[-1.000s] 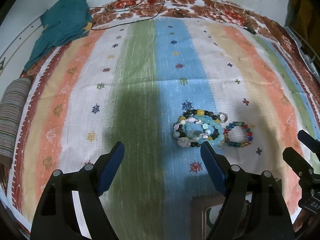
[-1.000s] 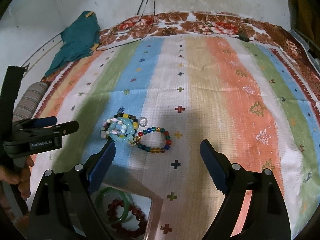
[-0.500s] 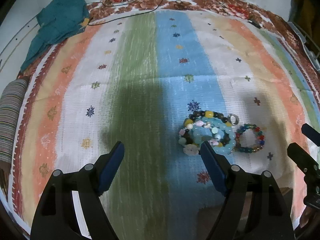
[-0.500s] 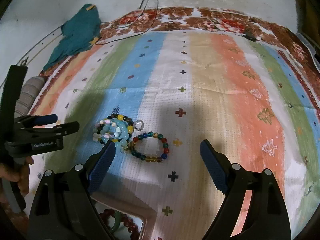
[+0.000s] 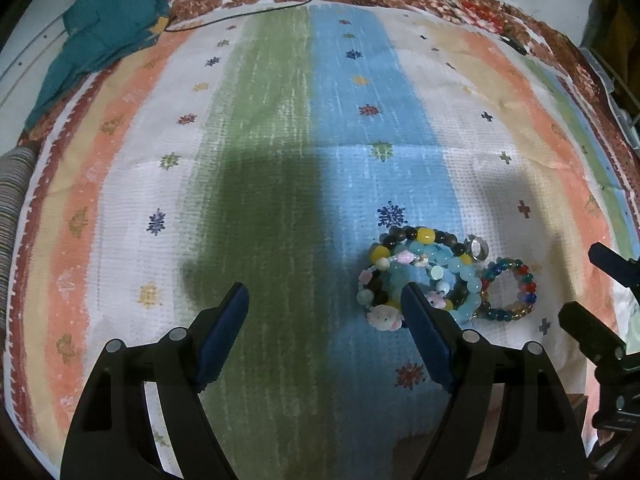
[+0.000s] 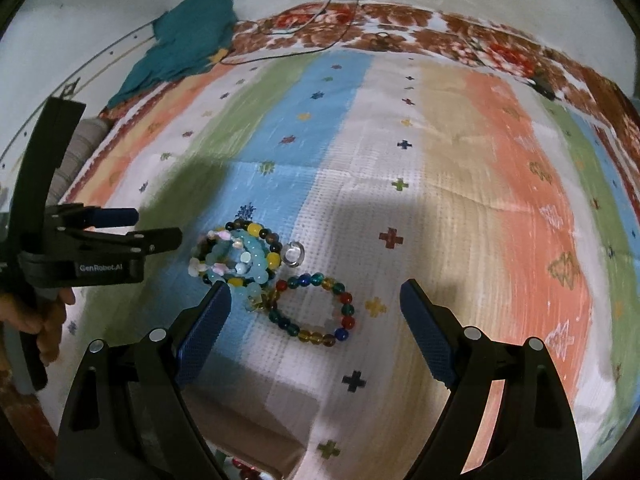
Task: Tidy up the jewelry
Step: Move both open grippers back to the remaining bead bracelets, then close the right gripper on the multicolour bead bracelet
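I am holding my left gripper (image 5: 324, 304) over the green stripe of the striped cloth (image 5: 280, 120), jaws standing apart with nothing between them. Just to its right, on the blue stripe, the heap of beaded bracelets (image 5: 420, 276) is lying tangled, several strands looped over one another. Touching the heap's right side, the multicoloured bracelet (image 6: 316, 308) is lying flat and alone, with a small silver ring (image 6: 294, 254) just beyond it. My right gripper (image 6: 316, 308) is hanging over that single bracelet, jaws wide and empty.

I am judging these light, floppy and rather slippery: round beads on elastic. I would be pinching across one side of the loop. In the right view, my left tool is showing the words "GenRobot.AI".
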The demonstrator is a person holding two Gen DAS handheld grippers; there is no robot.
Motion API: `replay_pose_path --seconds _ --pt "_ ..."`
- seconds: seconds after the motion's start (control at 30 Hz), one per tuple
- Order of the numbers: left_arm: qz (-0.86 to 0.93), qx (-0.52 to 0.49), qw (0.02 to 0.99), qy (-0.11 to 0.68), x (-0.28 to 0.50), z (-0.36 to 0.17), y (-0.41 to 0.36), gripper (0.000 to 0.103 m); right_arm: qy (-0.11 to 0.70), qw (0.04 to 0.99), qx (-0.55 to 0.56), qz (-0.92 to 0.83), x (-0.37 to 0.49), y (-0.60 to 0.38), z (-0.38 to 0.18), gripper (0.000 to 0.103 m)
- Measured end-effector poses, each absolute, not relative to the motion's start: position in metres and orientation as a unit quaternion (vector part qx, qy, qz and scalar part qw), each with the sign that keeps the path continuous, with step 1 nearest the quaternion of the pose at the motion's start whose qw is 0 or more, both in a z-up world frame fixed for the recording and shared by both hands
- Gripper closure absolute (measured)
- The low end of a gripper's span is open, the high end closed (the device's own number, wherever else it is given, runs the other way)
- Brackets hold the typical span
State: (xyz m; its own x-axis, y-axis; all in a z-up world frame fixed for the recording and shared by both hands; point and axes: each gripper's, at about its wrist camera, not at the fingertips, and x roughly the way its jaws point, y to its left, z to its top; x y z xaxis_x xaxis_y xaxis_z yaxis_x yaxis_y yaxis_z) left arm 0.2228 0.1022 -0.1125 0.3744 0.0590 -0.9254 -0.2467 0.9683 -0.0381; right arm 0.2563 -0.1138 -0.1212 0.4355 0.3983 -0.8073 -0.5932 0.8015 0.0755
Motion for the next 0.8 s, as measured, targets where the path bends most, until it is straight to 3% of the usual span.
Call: replay_pose_path --seconds 0.37,0.57,0.67,0.8 --pt "0.097 -0.079 0.813 0.569 0.234 -0.129 0.108 0.028 0.441 0.821 -0.158 0.326 0.271 -0.102 -0.13 0.016" --pt "0.091 -0.067 0.809 0.576 0.241 -0.137 0.105 0.034 0.444 0.819 -0.169 0.323 0.28 -0.097 -0.14 0.017" --pt "0.092 -0.059 0.808 0.578 0.244 -0.141 0.105 0.038 0.445 0.816 -0.178 0.324 0.283 -0.091 -0.144 0.031" --pt "0.084 -0.055 0.809 0.579 0.246 -0.144 0.103 0.047 0.448 0.812 -0.186 0.325 0.287 -0.086 -0.15 0.033"
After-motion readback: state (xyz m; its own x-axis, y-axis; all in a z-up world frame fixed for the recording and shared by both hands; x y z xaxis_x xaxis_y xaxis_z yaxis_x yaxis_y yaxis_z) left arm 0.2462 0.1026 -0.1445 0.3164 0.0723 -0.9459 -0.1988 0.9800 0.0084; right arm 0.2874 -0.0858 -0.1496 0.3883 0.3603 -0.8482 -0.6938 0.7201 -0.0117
